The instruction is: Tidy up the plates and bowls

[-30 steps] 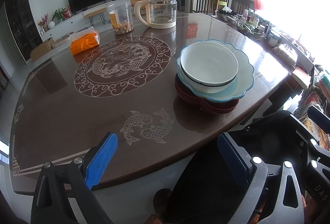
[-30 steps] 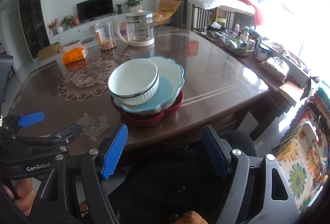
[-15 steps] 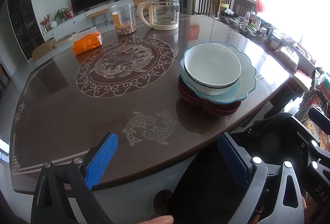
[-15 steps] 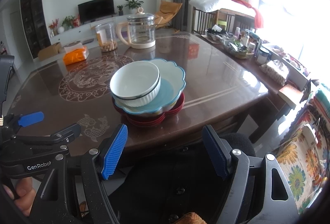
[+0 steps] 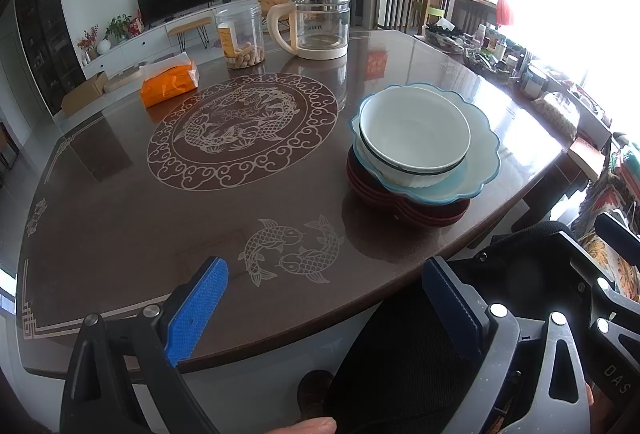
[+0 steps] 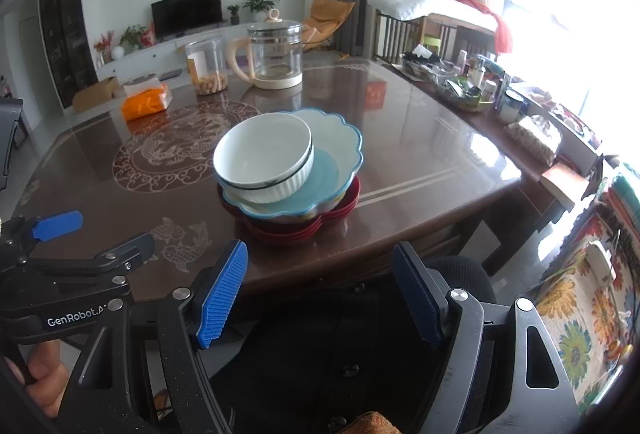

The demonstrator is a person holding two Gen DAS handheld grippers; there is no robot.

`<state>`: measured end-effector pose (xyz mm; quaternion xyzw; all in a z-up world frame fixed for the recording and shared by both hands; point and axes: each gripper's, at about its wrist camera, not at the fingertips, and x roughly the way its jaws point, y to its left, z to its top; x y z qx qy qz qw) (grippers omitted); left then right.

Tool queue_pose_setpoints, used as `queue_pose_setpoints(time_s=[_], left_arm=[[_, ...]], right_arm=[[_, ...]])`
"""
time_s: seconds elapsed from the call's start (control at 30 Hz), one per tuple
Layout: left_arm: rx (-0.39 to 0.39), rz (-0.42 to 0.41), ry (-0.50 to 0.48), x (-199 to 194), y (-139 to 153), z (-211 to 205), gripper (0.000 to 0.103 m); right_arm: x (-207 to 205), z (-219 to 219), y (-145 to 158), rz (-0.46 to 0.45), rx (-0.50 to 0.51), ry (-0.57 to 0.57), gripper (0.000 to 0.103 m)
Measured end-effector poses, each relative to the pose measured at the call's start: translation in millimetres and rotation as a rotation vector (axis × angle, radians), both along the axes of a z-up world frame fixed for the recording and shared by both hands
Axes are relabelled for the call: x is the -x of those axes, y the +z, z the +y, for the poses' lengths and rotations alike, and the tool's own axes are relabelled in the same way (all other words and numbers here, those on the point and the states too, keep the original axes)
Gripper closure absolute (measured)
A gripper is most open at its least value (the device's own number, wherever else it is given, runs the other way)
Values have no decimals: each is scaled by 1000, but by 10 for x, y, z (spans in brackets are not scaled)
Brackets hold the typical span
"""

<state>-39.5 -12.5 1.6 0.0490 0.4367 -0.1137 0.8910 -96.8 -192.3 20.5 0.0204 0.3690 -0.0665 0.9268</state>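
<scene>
While both your left gripper (image 5: 320, 298) and right gripper (image 6: 320, 286) hang spread wide and empty off the worktop (image 5: 120, 202) edge, the stack sits ahead, nearer the right one. Its white bowl (image 6: 264, 156) rests off-centre in the blue scalloped plate (image 6: 340, 150), atop red plates (image 6: 304, 226). Lift the bowl carelessly and the plate under it may tip or slide.

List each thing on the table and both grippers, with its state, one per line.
white bowl: upright, empty, nested off-centre in the blue plate
blue plate: stacked on red plates
red plates: stacked, bottom
glass kettle: lid on
jar: partly filled
left gripper: open
right gripper: open
</scene>
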Motion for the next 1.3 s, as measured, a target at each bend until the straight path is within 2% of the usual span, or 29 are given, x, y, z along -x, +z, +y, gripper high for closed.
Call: queue_pose_setpoints(time_s=[1.3], left_arm=[[12, 7, -29, -194, 19, -64, 6]], right_arm=[[-168, 20, -8, 8, 21, -19, 25]])
